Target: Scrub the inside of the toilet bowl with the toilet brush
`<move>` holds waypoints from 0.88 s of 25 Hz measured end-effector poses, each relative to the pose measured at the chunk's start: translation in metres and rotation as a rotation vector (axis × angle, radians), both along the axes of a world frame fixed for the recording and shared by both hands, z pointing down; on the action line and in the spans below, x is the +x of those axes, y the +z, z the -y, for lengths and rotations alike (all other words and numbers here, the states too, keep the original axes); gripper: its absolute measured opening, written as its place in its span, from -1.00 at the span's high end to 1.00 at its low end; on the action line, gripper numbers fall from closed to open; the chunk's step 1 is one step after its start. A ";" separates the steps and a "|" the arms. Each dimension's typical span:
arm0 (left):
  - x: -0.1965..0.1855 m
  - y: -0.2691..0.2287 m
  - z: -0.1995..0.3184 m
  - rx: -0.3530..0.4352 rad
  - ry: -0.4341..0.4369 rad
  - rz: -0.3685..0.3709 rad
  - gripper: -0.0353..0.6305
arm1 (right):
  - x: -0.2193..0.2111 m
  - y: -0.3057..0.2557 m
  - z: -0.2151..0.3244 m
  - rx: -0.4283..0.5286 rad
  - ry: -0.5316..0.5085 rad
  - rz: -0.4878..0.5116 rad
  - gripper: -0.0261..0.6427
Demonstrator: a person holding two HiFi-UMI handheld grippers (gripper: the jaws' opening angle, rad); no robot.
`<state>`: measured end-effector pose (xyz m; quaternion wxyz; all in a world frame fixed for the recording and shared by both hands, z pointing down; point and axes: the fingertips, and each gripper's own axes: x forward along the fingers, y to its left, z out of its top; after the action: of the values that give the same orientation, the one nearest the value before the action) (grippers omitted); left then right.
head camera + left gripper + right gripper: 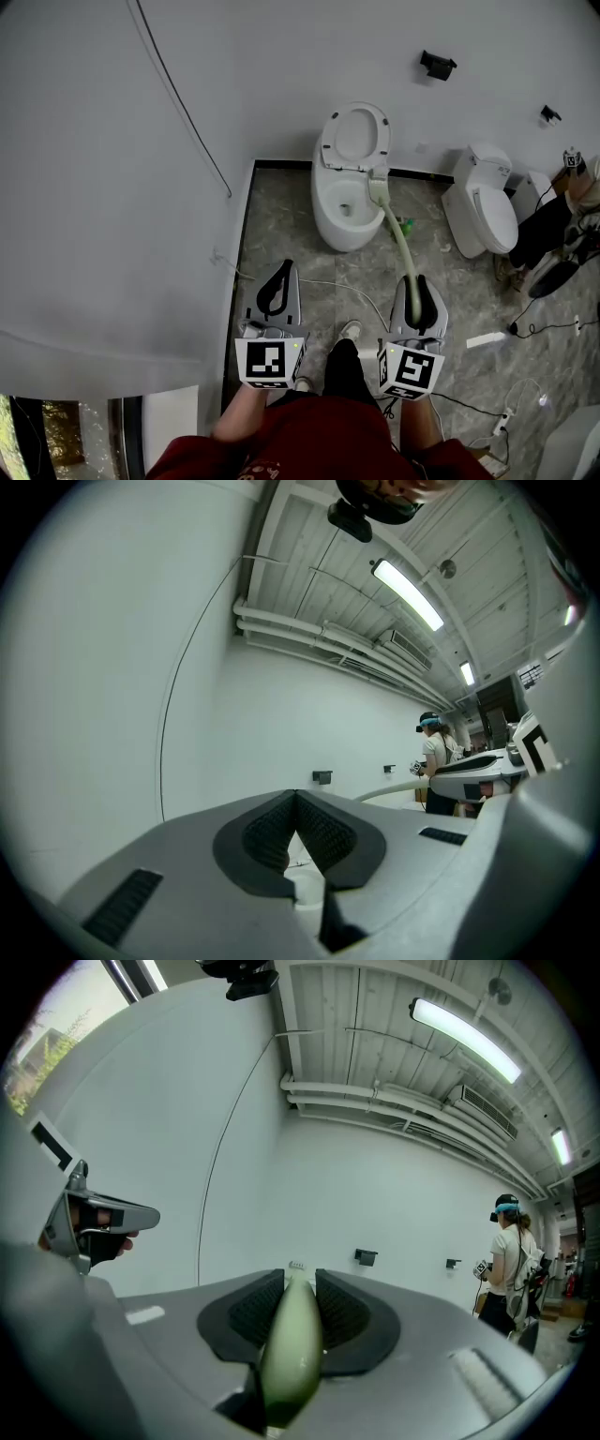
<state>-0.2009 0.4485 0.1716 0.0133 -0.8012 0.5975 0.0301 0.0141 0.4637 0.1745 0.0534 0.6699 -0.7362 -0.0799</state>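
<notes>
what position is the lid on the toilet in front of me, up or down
Up. The lid stands raised behind the toilet bowl, whose inside is exposed, with the toilet brush head at its rim.

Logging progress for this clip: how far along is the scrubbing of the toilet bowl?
Done: the toilet stands with its lid up, and the right gripper is shut on the toilet brush handle. In hand: the brush head sits at the bowl's right rim, apparently not yet down inside. Left: the scrubbing itself. The left gripper is shut and empty.
</notes>
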 end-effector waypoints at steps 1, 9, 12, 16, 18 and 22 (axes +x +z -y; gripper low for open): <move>0.001 0.001 0.006 -0.002 0.001 0.004 0.88 | 0.001 0.003 0.007 -0.003 -0.002 0.002 0.58; 0.023 0.009 0.079 -0.030 0.014 0.029 0.88 | 0.020 0.015 0.079 -0.031 0.010 0.025 0.58; 0.038 0.018 0.116 -0.041 0.025 0.035 0.88 | 0.033 0.024 0.111 -0.046 0.020 0.027 0.58; 0.072 0.016 0.168 -0.045 0.049 0.047 0.88 | 0.062 0.029 0.160 -0.073 0.026 0.019 0.58; 0.090 0.012 0.195 -0.043 0.059 0.057 0.88 | 0.079 0.030 0.185 -0.083 0.035 0.029 0.58; 0.122 0.009 0.244 -0.036 0.071 0.075 0.88 | 0.108 0.035 0.232 -0.098 0.043 0.035 0.58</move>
<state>-0.0791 0.2042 0.1806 0.0201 -0.8225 0.5683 -0.0102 0.1218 0.2321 0.2092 0.0747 0.6833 -0.7256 -0.0309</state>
